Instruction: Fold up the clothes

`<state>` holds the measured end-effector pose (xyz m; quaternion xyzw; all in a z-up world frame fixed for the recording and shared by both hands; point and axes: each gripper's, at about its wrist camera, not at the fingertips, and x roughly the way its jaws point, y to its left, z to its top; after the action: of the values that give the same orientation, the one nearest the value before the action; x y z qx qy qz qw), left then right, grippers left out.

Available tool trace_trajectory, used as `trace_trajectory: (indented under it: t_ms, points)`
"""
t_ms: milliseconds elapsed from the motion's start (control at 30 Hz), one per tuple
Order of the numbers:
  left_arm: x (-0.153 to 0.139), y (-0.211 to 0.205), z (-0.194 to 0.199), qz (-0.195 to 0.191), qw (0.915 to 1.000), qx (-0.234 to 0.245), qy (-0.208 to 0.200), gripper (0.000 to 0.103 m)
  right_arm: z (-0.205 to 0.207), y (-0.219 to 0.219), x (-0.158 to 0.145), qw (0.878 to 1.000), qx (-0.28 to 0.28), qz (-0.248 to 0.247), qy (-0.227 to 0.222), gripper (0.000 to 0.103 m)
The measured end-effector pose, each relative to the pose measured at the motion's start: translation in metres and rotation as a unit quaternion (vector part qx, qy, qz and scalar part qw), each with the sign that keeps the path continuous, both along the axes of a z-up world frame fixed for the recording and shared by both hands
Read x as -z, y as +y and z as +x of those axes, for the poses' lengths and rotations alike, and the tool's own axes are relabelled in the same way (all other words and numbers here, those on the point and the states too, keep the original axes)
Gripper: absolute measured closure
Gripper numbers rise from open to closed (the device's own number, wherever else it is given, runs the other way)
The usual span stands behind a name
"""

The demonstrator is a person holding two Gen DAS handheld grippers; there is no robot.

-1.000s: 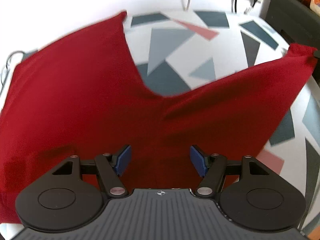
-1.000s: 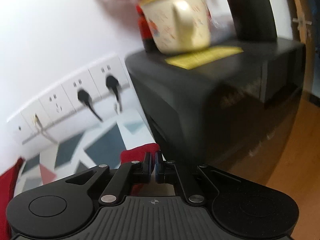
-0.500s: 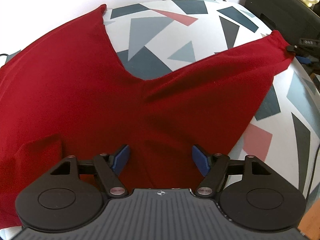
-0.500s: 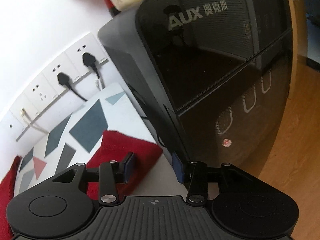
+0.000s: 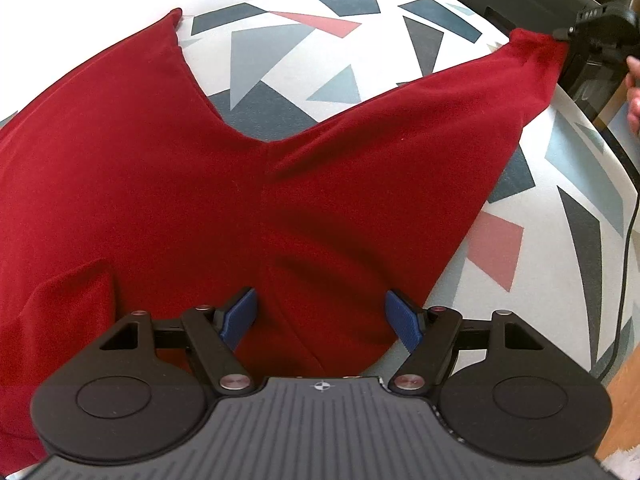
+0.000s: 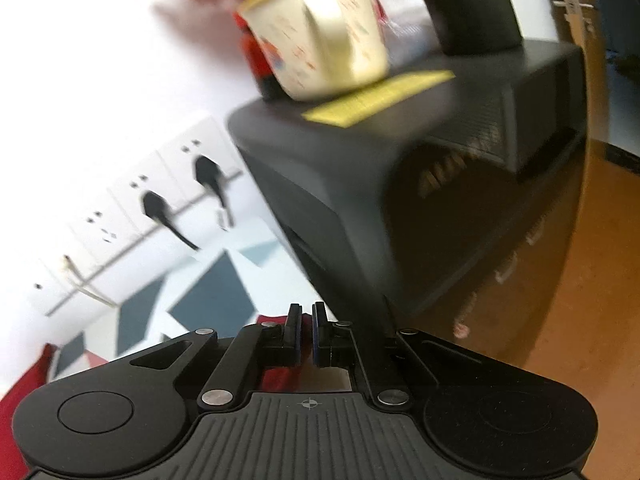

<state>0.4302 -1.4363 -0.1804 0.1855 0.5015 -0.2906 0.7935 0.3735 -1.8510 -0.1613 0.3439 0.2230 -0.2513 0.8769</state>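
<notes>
A dark red garment (image 5: 280,184) lies spread on the patterned table (image 5: 580,240), two long parts fanning away in a V. My left gripper (image 5: 324,316) hovers open over its near end, blue pads (image 5: 240,316) wide apart with cloth below them, not pinched. At the far right, my right gripper (image 5: 568,34) grips the tip of the right-hand part, pulled up off the table. In the right wrist view the right gripper (image 6: 306,320) has its jaws closing tight, with red cloth (image 6: 276,376) pinched between them.
A black appliance (image 6: 400,200) stands at the table's right end with a cream cup (image 6: 320,40) on top. Wall sockets (image 6: 180,200) with plugs line the back wall. A black cable (image 5: 624,280) hangs off the right edge. A person's hand (image 5: 634,92) shows at the right.
The right gripper opened beside the red tip half a second ago, then shut on it again and tilted back up. The left gripper stayed open and turned slightly over the garment.
</notes>
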Motion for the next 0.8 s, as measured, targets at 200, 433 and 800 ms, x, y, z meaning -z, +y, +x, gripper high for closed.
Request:
trace_trajectory:
  t_ms: [200, 433, 800]
  points:
    - [-0.013, 0.018, 0.002, -0.064, 0.9979, 0.006, 0.010, 0.031, 0.003, 0.010, -0.027, 0.994, -0.048, 0.064, -0.076, 0.099]
    - [-0.074, 0.129, 0.047, -0.251, 0.9570, -0.140, 0.034, 0.031, 0.055, 0.092, -0.055, 0.969, -0.199, 0.100, -0.110, 0.099]
    - [-0.069, 0.345, 0.069, -0.396, 0.8508, -0.337, 0.078, 0.031, 0.136, 0.311, -0.047, 0.919, -0.350, 0.164, -0.075, 0.099]
